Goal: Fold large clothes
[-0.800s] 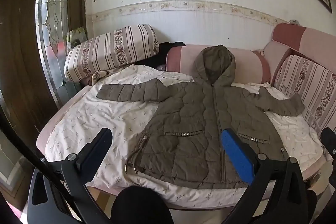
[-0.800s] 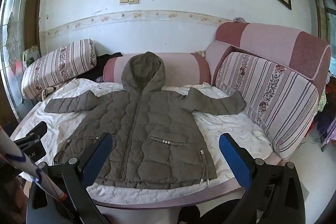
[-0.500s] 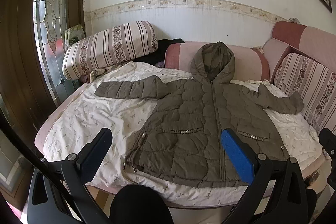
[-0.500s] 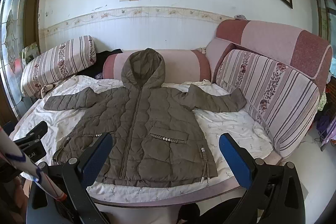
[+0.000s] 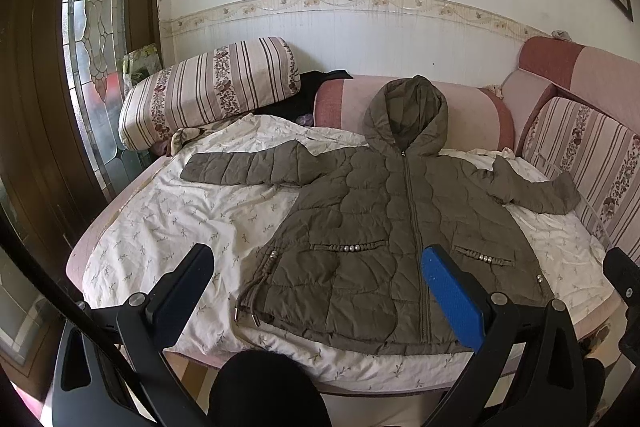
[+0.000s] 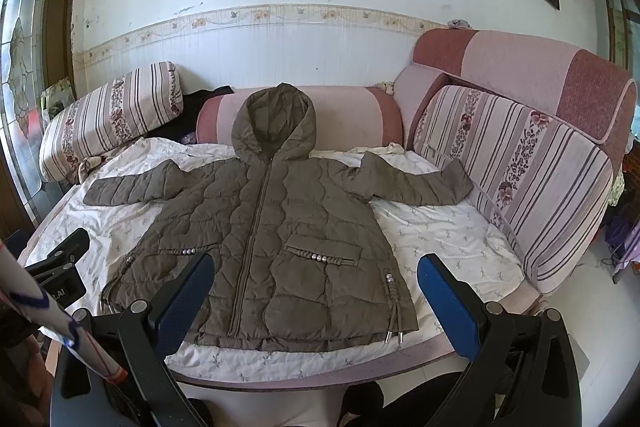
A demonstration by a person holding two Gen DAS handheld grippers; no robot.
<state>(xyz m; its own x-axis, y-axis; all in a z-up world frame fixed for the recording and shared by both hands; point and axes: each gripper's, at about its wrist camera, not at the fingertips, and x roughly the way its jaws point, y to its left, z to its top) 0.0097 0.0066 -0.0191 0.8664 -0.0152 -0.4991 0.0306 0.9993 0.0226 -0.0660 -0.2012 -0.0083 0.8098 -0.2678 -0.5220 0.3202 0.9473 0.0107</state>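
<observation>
An olive quilted hooded jacket (image 5: 384, 227) lies flat, front up and zipped, on a white floral sheet (image 5: 180, 219) on a bed; it also shows in the right wrist view (image 6: 260, 235). Both sleeves are spread out sideways and the hood rests against a pink bolster (image 6: 348, 119). My left gripper (image 5: 320, 287) is open and empty, held in front of the jacket's hem. My right gripper (image 6: 316, 291) is open and empty, also in front of the hem, apart from the cloth.
A striped cushion (image 5: 208, 87) lies at the bed's far left, with dark clothing (image 5: 316, 87) behind it. A striped sofa back (image 6: 520, 167) borders the right side. A glass door (image 5: 96, 39) stands on the left. The left gripper's finger (image 6: 60, 259) shows in the right wrist view.
Both grippers have moved a little closer to the bed and tilted slightly down; the jacket sits lower and larger in view. Both grippers stay open. The jacket has not moved.
</observation>
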